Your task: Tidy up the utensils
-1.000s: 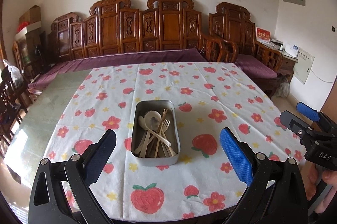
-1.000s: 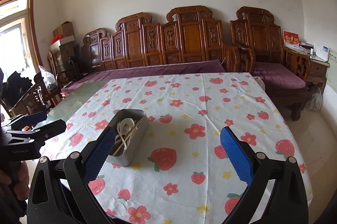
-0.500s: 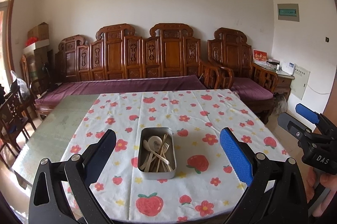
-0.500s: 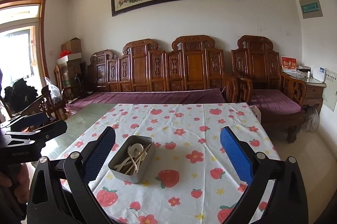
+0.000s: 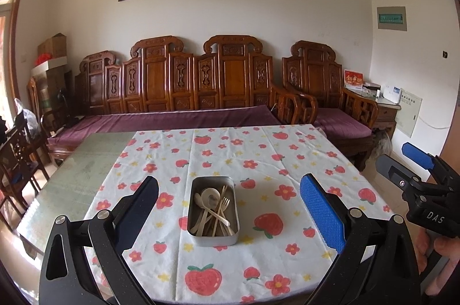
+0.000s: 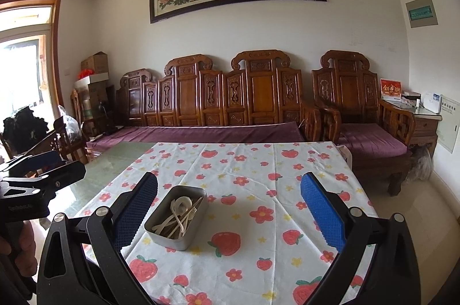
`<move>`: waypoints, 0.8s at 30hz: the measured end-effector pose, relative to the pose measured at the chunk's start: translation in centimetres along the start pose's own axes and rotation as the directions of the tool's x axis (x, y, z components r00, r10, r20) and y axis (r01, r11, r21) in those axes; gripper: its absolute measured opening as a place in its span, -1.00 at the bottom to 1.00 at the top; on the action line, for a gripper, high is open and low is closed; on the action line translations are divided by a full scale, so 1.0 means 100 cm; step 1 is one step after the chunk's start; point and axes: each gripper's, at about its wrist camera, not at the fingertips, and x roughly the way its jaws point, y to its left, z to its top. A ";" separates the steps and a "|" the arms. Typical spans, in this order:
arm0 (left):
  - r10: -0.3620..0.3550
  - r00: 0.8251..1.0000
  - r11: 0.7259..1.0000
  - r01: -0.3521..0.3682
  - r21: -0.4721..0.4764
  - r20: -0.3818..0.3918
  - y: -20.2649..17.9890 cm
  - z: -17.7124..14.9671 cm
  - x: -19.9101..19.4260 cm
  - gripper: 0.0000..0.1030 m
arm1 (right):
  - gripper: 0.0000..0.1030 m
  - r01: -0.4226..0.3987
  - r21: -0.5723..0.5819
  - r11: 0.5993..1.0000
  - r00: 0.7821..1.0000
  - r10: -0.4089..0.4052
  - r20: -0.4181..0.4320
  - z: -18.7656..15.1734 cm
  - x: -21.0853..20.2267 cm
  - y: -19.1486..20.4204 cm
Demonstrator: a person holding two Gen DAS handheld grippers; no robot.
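A rectangular metal tin (image 5: 213,233) (image 6: 176,236) sits on the strawberry-print tablecloth (image 5: 258,161) (image 6: 253,170), holding several pale utensils (image 5: 214,208) (image 6: 179,214): a spoon, a fork and thin sticks. My left gripper (image 5: 230,214) is open, held back from the table's near edge with the tin seen between its fingers. My right gripper (image 6: 228,214) is open too, with the tin near its left finger (image 6: 135,214). Neither holds anything. Each view catches the other gripper at its side, the right gripper (image 5: 417,175) and the left gripper (image 6: 34,178).
A green glass tabletop (image 5: 83,170) shows bare left of the cloth. A carved wooden sofa (image 5: 201,92) with purple cushions stands behind the table, an armchair (image 5: 330,104) at right, dark chairs (image 5: 17,155) at left. A hand (image 5: 442,250) holds the right gripper's handle.
Both grippers have pulled back and tilted up from the table, so the tin looks smaller and farther and the wall painting has come into view. Both stay open and empty.
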 end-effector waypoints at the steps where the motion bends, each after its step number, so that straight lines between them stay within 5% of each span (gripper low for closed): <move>1: -0.001 1.000 1.000 0.001 0.000 0.001 0.000 0.000 0.000 0.85 | 0.95 0.001 0.001 1.000 1.000 -0.001 0.000 0.000 0.000 0.000; 24: -0.002 1.000 1.000 0.002 -0.001 0.003 -0.001 -0.001 -0.003 0.85 | 0.95 0.002 0.002 1.000 1.000 -0.002 -0.004 0.000 0.002 -0.002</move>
